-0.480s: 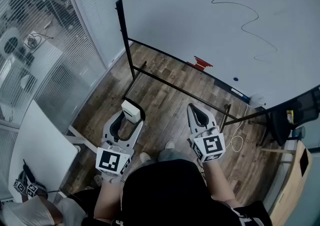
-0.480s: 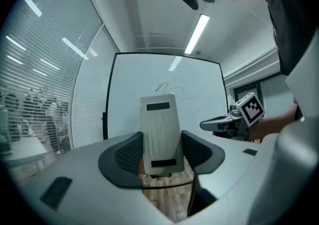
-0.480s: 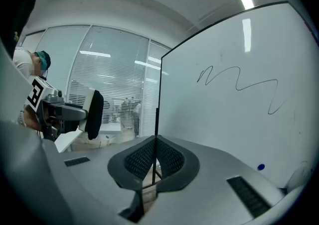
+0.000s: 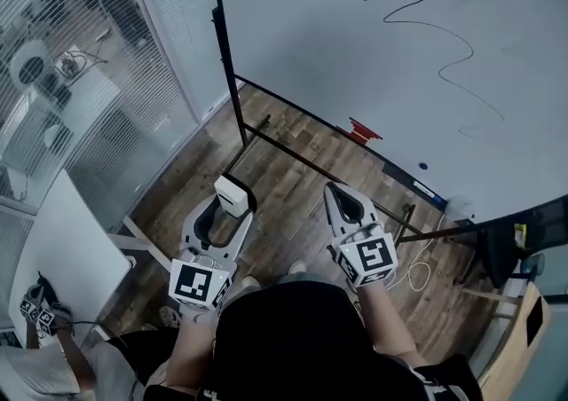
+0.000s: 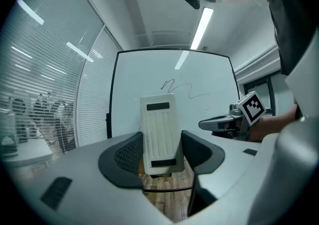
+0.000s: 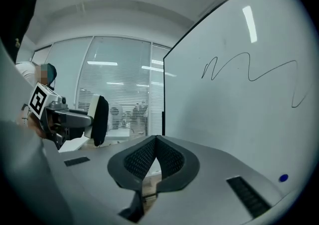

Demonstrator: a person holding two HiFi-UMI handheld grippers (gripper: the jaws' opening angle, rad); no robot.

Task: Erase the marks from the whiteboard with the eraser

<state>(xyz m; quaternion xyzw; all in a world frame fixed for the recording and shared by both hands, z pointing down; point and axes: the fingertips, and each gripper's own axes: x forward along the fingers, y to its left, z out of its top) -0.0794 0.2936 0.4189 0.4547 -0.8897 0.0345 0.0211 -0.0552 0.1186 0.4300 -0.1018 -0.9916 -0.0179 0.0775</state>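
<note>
white rectangular plastic eraser (image 5: 159, 134) staying clamped upright in left tool (image 4: 235, 206), well short of large white whiteboard (image 4: 337, 53). since half second ago both tools only drifting slightly, not reaching: wiping probably not begun. right tool (image 6: 156, 142) clenched, empty. counting: one eraser, one black squiggly line (image 4: 435, 35), one small blue dot (image 4: 422, 166), two tools.

We see bright, even indoor light from a ceiling strip light (image 5: 201, 24), mirrored as pale streaks on the whiteboard (image 6: 239, 119). Both gripper views bulge and darken at their round edges; the nearest foreground is soft.
</note>
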